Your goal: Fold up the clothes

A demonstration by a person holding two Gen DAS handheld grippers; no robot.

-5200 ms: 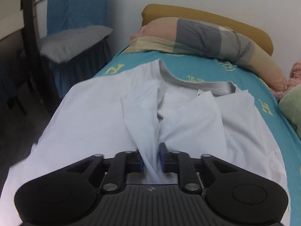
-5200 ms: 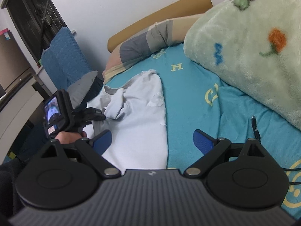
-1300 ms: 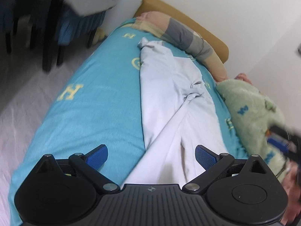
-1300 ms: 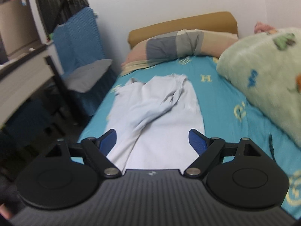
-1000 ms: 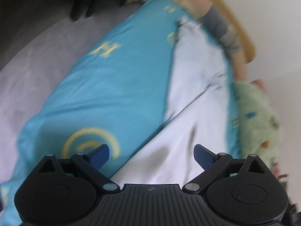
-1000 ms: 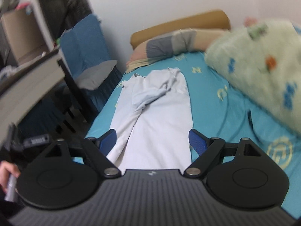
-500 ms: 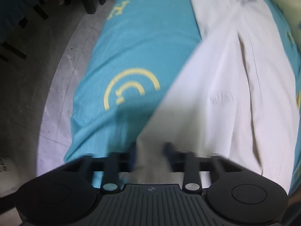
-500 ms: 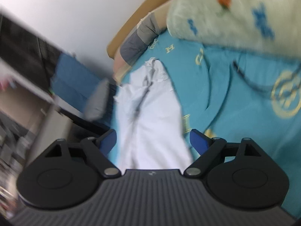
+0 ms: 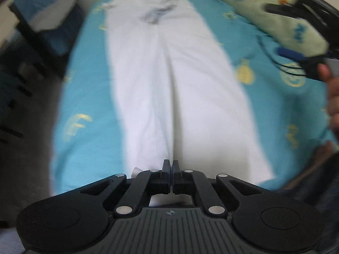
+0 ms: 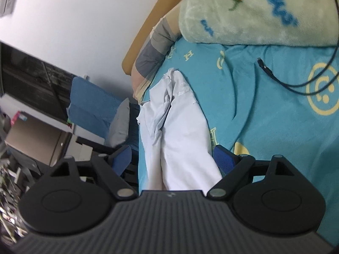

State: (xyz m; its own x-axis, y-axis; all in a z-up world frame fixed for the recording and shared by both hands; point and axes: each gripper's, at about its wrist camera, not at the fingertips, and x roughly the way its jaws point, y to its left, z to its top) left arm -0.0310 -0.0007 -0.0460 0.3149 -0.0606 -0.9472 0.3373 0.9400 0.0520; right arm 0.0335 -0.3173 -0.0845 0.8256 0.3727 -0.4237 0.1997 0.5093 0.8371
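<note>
A white shirt (image 9: 169, 74) lies lengthwise on the turquoise bed sheet (image 9: 84, 84), its sides folded inward into a long strip. My left gripper (image 9: 170, 165) is shut on the shirt's near hem, and a crease runs from the jaws up the cloth. In the right wrist view the same shirt (image 10: 180, 131) stretches away toward the pillow. My right gripper (image 10: 172, 158) hovers open over the near end of the shirt, with its pads clear of the cloth. One of its blue pads (image 9: 290, 53) shows at the right of the left wrist view, held by a hand (image 9: 332, 89).
A fluffy green blanket (image 10: 254, 10) fills the right side of the bed. A black cable (image 10: 275, 78) lies on the sheet (image 10: 264, 116) beside it. A striped pillow (image 10: 154, 42) lies at the headboard. A blue-covered chair (image 10: 91, 103) and a desk stand off the bed's left.
The left gripper went from wide open to shut on the shirt's hem and swung round to look along the shirt. The right gripper rolled and dropped lower, staying open.
</note>
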